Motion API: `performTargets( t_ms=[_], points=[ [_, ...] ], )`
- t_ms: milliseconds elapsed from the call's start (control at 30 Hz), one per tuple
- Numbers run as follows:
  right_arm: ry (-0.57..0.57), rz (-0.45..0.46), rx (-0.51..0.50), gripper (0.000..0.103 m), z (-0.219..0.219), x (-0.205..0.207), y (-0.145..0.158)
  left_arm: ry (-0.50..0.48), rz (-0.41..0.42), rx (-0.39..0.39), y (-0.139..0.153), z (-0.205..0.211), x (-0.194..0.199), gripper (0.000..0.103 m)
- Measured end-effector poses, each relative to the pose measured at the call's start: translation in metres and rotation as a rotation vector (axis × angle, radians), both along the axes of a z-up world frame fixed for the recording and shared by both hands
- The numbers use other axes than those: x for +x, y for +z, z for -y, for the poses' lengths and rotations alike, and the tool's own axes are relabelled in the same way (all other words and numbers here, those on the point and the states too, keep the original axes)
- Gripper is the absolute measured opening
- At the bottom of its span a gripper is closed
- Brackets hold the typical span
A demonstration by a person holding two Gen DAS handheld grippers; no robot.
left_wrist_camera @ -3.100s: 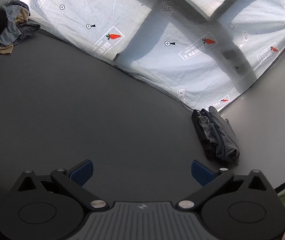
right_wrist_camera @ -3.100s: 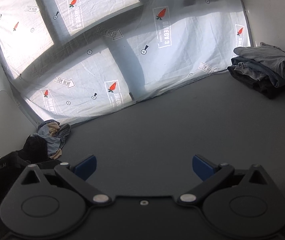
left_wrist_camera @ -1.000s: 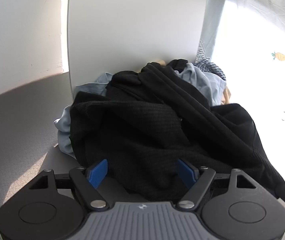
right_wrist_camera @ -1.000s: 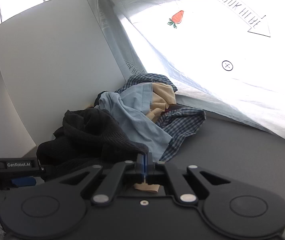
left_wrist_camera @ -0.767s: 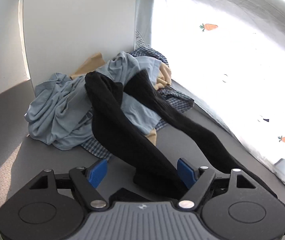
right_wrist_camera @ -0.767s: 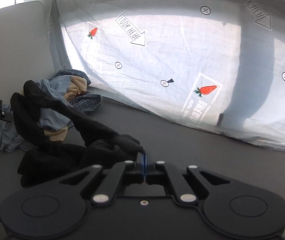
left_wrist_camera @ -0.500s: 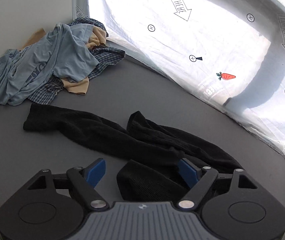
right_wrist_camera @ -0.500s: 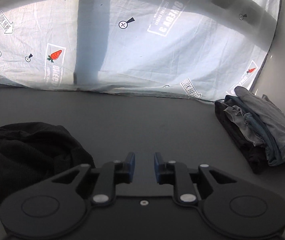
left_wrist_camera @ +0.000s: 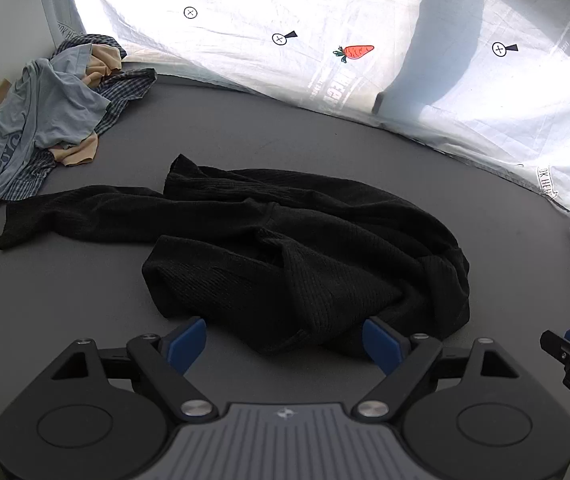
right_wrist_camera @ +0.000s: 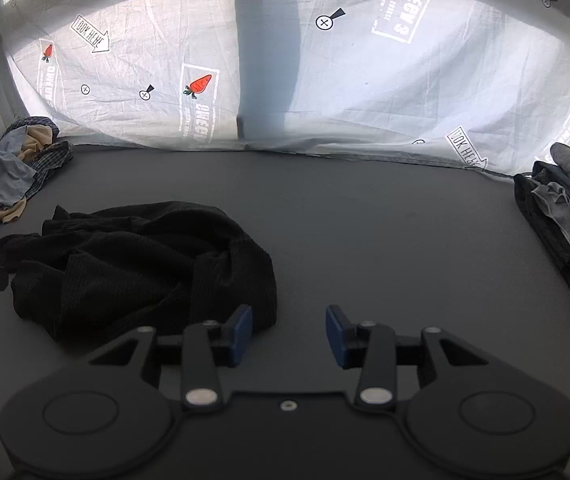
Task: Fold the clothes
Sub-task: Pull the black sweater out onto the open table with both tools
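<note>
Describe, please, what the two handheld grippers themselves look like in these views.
Both are matte black linkage grippers with round hubs, silver pivot pins and blue finger pads. The left gripper has a grey ribbed centre plate with a small emblem; the right gripper has a plain black body.

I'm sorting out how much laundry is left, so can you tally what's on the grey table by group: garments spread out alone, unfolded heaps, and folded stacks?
Garments lying alone: 1, the black knit garment
Unfolded heaps: 1, the mixed pile with light blue, checked and tan pieces
Folded stacks: 1, the grey and dark stack
Total: 3 groups; the pieces inside the pile and the stack cannot be counted reliably.
</note>
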State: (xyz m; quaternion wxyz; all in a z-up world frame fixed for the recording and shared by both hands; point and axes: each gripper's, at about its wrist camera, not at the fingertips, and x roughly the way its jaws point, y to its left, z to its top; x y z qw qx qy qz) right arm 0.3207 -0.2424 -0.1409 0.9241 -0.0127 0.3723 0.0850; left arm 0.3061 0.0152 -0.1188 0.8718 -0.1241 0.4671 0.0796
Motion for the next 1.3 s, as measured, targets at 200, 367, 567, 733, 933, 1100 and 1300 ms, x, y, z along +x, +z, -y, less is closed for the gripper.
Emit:
performTargets(
  t_ms=[200,367,567,733,933,1100,1300],
  points=[
    [0.104,0.021,-0.056,0.052,-0.048,0.057,-0.002,-0.035,-0.021,-0.029,-0.017,-0.011,0.034,0.086],
    [0.190,0.002,-0.145,0.064,-0.093,0.118,-0.014,-0.039,-0.075,-0.080,-0.044,-0.027,0.079,0.086],
    [0.359,-0.043,-0.335,0.051,-0.149,0.179,-0.053,-0.118,-0.141,-0.158,-0.080,-0.033,0.124,0.086],
    [0.438,-0.057,-0.422,0.016,-0.181,0.202,-0.082,0.001,-0.155,-0.221,-0.109,-0.041,0.139,0.071],
    [0.251,0.110,-0.328,0.003,-0.143,0.185,-0.048,0.212,-0.126,-0.328,-0.115,-0.074,0.107,0.005],
    [-0.041,0.239,-0.260,0.003,-0.047,0.137,0.010,0.386,-0.166,-0.504,-0.110,-0.100,0.034,0.003],
    [-0.353,0.094,-0.225,0.005,0.086,0.058,0.006,0.443,-0.290,-0.304,-0.106,-0.109,-0.075,0.000]
  ],
)
